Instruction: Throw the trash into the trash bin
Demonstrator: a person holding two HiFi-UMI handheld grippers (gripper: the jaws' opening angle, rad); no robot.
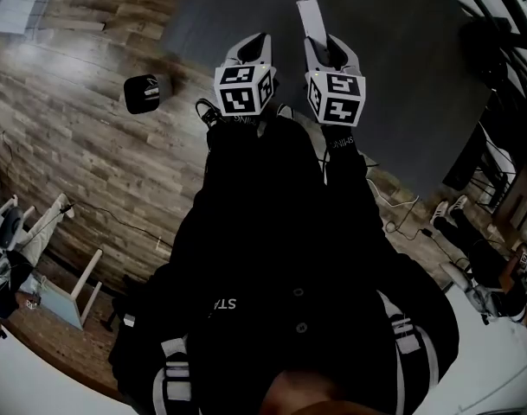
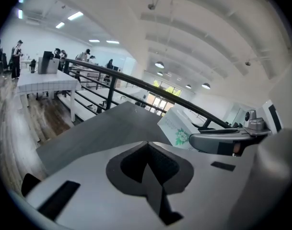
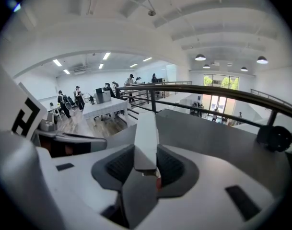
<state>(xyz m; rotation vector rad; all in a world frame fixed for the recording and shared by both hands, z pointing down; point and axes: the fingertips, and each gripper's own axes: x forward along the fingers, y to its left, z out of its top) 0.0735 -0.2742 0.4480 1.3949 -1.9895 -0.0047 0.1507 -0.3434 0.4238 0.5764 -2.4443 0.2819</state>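
In the head view both grippers reach forward over a grey mat [image 1: 401, 76]. My right gripper [image 1: 325, 43] is shut on a flat white box [image 1: 308, 15] that sticks out ahead of its jaws. The right gripper view shows that box [image 3: 146, 138] clamped edge-on between the pads. Seen from the left gripper view, the box [image 2: 177, 128] has a green flower print on its face. My left gripper [image 1: 256, 43] is beside it, shut with nothing between its pads [image 2: 157, 169]. A black trash bin [image 1: 144, 93] stands on the wooden floor, off to the left of both grippers.
A white stool [image 1: 68, 296] and cables lie on the wood floor at lower left. Shoes and equipment legs [image 1: 471, 258] crowd the right edge. A dark railing [image 3: 208, 92] runs beyond the mat, with white tables [image 2: 45, 83] and people far off.
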